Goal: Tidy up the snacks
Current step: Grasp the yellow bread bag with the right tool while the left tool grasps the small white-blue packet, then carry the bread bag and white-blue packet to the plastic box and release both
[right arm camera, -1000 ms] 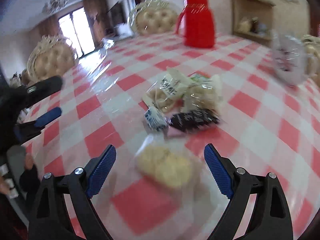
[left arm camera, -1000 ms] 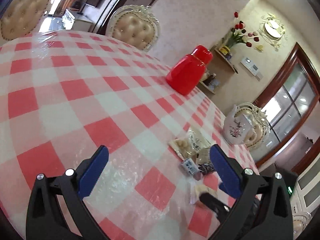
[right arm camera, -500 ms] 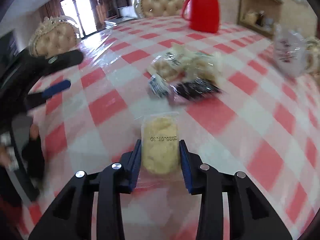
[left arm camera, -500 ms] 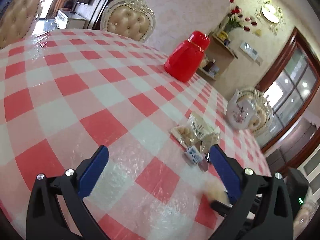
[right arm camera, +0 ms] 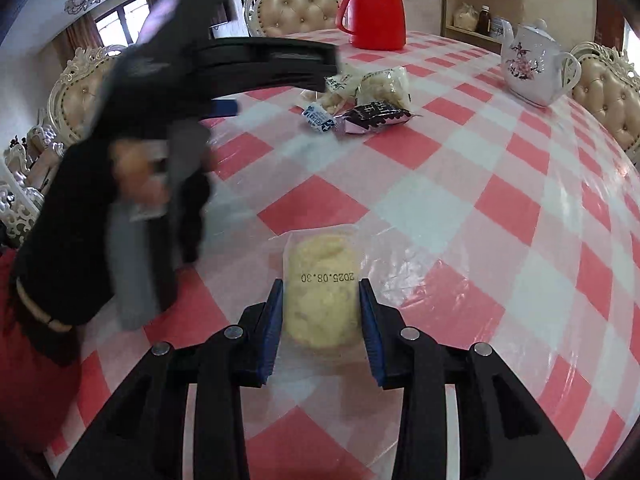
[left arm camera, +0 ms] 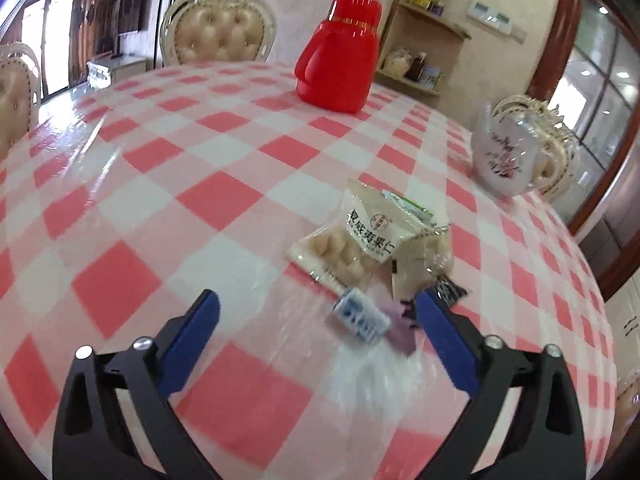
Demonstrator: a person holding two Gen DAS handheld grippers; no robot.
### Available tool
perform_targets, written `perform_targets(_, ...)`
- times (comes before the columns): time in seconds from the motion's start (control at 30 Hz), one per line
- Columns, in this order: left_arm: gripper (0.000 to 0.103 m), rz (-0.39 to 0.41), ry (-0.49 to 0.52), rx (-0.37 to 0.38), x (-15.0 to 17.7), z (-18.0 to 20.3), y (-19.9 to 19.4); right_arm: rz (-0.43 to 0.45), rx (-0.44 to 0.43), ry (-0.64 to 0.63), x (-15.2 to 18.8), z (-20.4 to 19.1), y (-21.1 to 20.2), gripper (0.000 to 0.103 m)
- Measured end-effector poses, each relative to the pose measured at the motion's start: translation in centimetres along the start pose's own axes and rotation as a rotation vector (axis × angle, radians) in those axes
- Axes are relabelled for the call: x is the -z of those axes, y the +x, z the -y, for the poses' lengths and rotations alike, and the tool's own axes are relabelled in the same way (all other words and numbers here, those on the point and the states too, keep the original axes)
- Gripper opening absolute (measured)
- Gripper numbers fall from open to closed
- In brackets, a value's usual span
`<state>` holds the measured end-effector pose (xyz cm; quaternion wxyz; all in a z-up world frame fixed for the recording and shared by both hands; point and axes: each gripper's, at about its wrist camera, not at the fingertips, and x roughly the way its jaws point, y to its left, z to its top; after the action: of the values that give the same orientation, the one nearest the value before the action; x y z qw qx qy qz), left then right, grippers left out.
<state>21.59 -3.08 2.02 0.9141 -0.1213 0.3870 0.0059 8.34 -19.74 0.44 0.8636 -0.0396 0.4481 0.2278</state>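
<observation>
Right gripper (right arm camera: 320, 316): now clamped on the pastry (right arm camera: 320, 300) (open a second ago), at 6 o'clock. Left gripper (left arm camera: 316, 320): wide, jaws just narrowing, empty, candy (left arm camera: 362, 316) between fingers; pile (left arm camera: 372, 236) at 1 o'clock.

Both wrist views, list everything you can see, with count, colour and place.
table: one, red-and-white check cloth
thermos jug: one, red, far side
teapot: one, white, floral, right edge
snack pile: several packets, pale, blue-white, dark, mid-table
yellow snack packet: one, between right jaws
chairs: several, cream, around table
wall shelf: one, wooden, behind jug
left gripper: black, blue pads, open, closing
right gripper: shut on packet
</observation>
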Motion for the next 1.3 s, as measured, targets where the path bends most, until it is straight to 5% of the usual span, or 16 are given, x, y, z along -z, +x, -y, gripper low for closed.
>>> perform_targets(0.2,0.032,-0.101,0.136,-0.045,0.1,1.4,2.0,0.008,-0.024,0.007,0.2,0.3,-0.1,0.037)
perform_targets(0.3,0.02,-0.142,0.182,0.033,0.6,0.9,1.2,0.017,-0.039,0.016,0.3,0.6,-0.1,0.037)
perform_targets(0.47,0.02,-0.126,0.199,0.079,0.8,-1.0,-1.0,0.024,-0.06,0.042,0.3,0.9,-0.2,0.037)
perform_targets(0.77,0.02,-0.13,0.298,0.038,4.2,-1.5,-3.6,0.029,-0.06,0.062,0.4,1.0,-0.2,0.037)
perform_targets(0.83,0.027,-0.136,0.311,0.037,4.5,-1.3,-3.4,0.031,-0.065,0.067,0.4,1.0,-0.2,0.037)
perform_targets(1.0,0.071,-0.138,0.354,0.042,5.6,-0.6,-3.6,0.032,-0.069,0.072,0.5,1.1,-0.3,0.037)
perform_targets(1.03,0.073,-0.141,0.355,0.042,5.8,-0.6,-3.7,0.031,-0.068,0.069,0.5,1.1,-0.3,0.037)
perform_targets(1.17,0.066,-0.134,0.324,0.049,5.9,-1.6,-4.2,0.03,-0.058,0.057,0.5,0.9,-0.3,0.037)
perform_targets(1.27,0.021,-0.125,0.341,0.04,5.7,-1.8,-4.3,0.032,-0.058,0.058,0.4,0.9,-0.3,0.037)
perform_targets(1.3,0.021,-0.125,0.378,0.031,6.0,-1.5,-4.5,0.036,-0.058,0.06,0.4,0.8,-0.3,0.036)
